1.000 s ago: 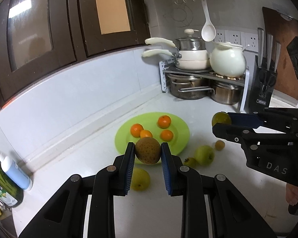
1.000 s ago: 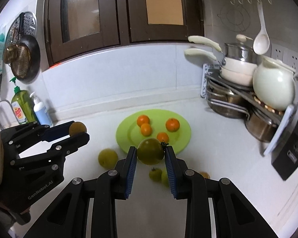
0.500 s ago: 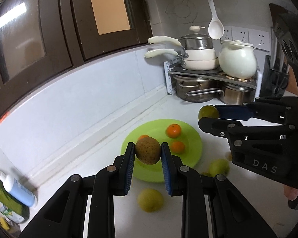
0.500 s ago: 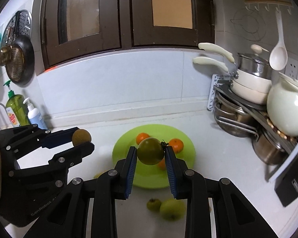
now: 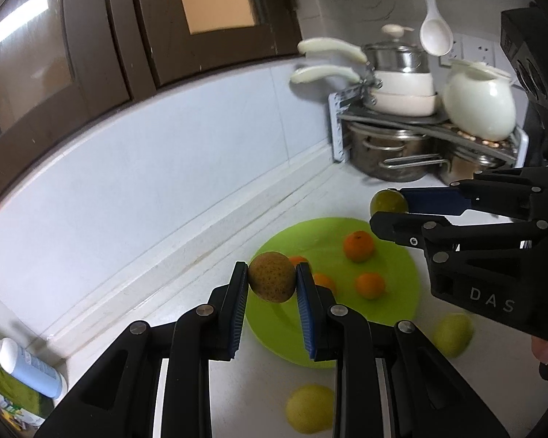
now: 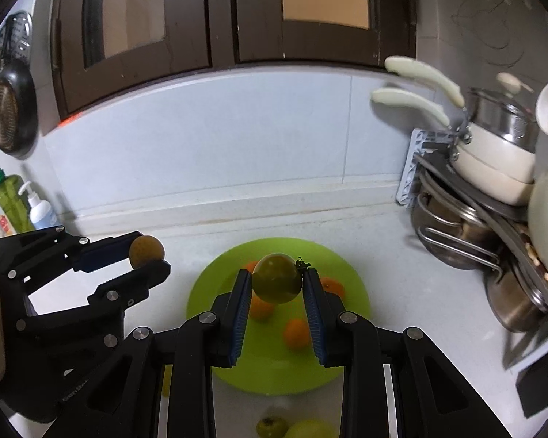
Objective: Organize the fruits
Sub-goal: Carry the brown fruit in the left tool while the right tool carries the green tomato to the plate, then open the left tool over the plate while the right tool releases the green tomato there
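Note:
My left gripper [image 5: 272, 283] is shut on a brown speckled pear [image 5: 271, 281], held over the near left rim of the green plate [image 5: 402, 266]. My right gripper [image 6: 277, 284] is shut on a dark green round fruit [image 6: 277, 281] above the middle of the plate [image 6: 350, 266]. Several small oranges [image 5: 358, 245] lie on the plate. In the right wrist view the left gripper [image 6: 148, 255] shows at the left with the pear [image 6: 146, 250]. In the left wrist view the right gripper [image 5: 387, 208] shows at the right with the green fruit [image 5: 388, 201].
Yellow-green fruits [image 5: 309, 408] [image 5: 451, 333] lie on the white counter before the plate, with a small green one [image 6: 272, 426] near them. A rack of steel pots [image 5: 394, 157] and a white jug [image 5: 478, 104] stand at the back right. Soap bottles [image 6: 38, 210] stand at the left.
Both grippers have moved forward with their fruits, from in front of the plate to over it. The loose fruits on the counter have slid toward the bottom of both views.

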### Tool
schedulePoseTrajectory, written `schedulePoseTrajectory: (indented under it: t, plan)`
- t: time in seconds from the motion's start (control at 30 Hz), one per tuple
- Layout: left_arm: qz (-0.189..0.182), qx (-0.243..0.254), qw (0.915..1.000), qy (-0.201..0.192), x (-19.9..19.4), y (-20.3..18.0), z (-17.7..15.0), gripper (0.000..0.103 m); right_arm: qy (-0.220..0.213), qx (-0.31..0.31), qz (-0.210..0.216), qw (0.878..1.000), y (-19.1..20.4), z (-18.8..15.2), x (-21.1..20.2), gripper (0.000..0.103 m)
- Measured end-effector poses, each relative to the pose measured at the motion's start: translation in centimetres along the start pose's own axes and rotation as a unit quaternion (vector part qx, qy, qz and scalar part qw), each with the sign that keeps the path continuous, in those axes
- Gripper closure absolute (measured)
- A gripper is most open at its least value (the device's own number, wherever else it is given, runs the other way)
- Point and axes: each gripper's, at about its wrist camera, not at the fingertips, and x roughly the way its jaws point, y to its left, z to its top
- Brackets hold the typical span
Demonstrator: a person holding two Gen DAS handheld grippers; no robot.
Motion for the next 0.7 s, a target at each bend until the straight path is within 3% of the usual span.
schedulePoseTrajectory:
  t: [0.3, 0.7]
  plan:
    - [-0.027, -0.01, 0.998, 0.056, 5.8, 1.3, -0.2, 0.076, 0.053, -0.007, 0.007, 0.999, -0.8, 0.8, 6.1, 0.073]
    - [-0.061, -0.027, 0.9923, 0.105, 10.1, 2.1, -1.1, 0.076, 0.091, -0.006, 0.005, 0.996, -1.5, 0.3, 9.6, 0.073]
